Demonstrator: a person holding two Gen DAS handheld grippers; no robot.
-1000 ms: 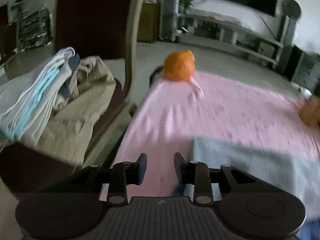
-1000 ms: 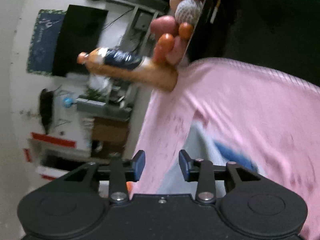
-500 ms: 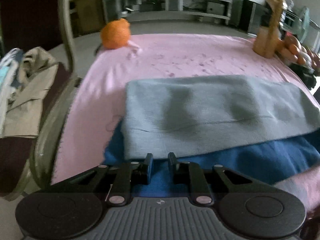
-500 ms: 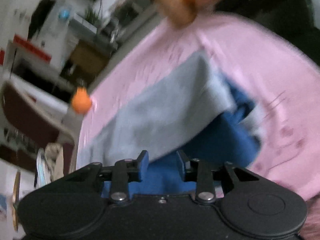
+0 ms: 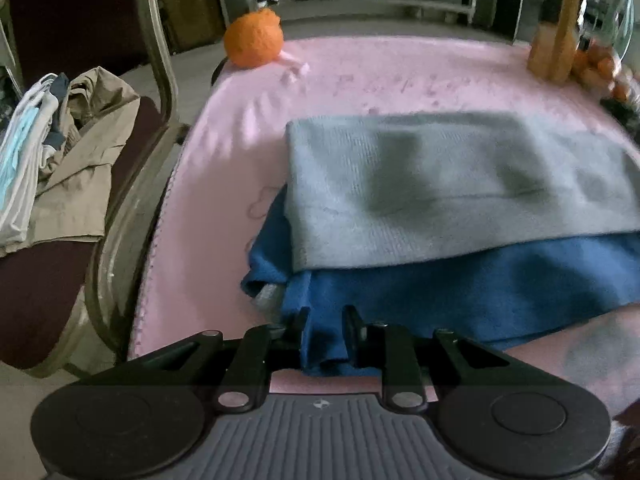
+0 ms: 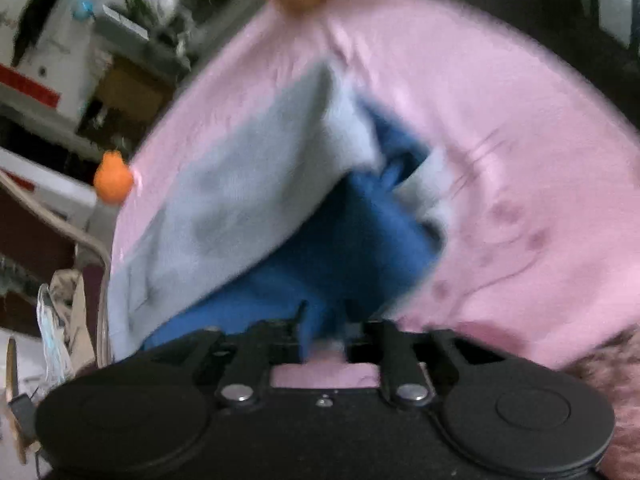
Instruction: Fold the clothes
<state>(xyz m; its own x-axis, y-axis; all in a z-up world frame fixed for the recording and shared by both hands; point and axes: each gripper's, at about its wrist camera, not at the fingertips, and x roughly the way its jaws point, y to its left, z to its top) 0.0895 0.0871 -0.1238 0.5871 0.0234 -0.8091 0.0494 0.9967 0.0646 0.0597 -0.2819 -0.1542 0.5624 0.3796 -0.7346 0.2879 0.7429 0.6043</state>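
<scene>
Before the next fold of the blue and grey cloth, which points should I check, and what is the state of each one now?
1. Left tongs have the near edge of the blue cloth between the fingers, which have just been opening slightly: ok.
2. Right tongs have blue cloth between the fingers, which have just been closing: ok.
3. Grey layer lies flat on the blue: ok.
4. Orange ball stands apart from the cloth: ok.
5. Firmness of the right grip: cannot tell, the picture is blurred.

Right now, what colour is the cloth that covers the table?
Pink, with faint darker markings on the cloth; the left wrist view shows it best.
</scene>
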